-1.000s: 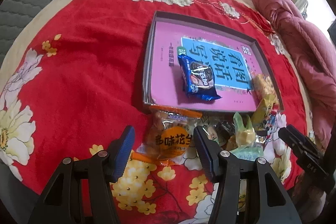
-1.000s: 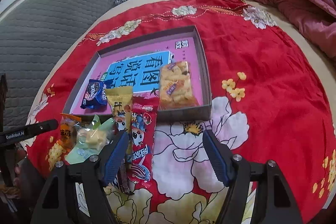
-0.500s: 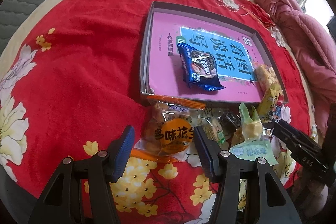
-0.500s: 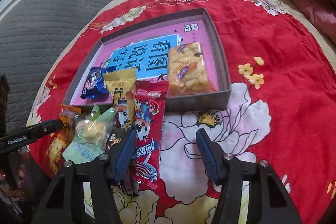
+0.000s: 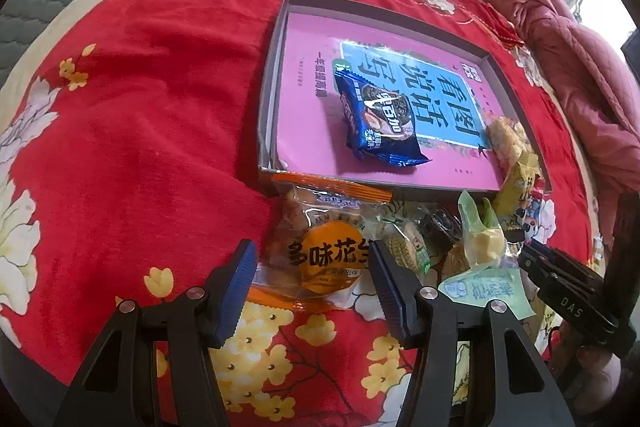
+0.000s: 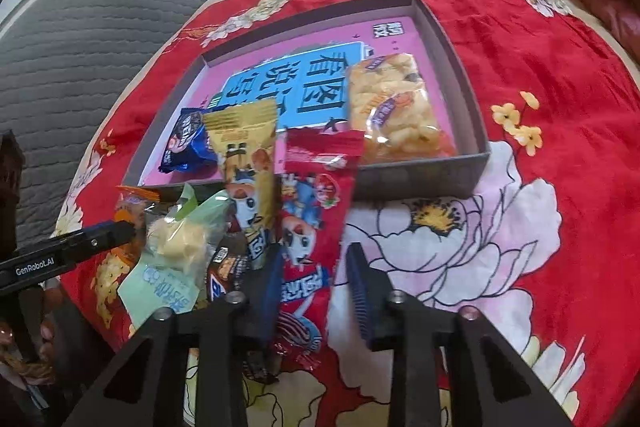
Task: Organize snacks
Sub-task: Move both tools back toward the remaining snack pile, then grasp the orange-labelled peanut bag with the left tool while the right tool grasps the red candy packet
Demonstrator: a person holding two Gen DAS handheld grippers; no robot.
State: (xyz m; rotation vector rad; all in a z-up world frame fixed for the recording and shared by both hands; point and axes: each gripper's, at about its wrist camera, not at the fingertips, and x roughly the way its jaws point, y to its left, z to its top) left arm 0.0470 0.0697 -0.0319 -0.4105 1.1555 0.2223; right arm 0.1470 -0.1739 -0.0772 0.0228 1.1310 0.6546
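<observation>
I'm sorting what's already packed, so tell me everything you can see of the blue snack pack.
The blue snack pack is a small glossy foil packet with crimped ends, printed with dark round cookies and white lettering. It looks sealed and puffy. It lies flat and skewed inside the box, on the pink book cover near the front wall. Neither gripper touches it. From the right wrist, a yellow packet hides part of it.

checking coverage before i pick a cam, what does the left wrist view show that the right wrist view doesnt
Only the left wrist view shows the orange peanut pack whole, lying between the open fingers of the left hand-held gripper.

Only the right wrist view shows the red packet whole, between the narrowed fingers of the right hand-held gripper, and the whole puffed-snack bag in the box.

Both show the grey box, the blue cookie pack in it, and the green pack.
</observation>
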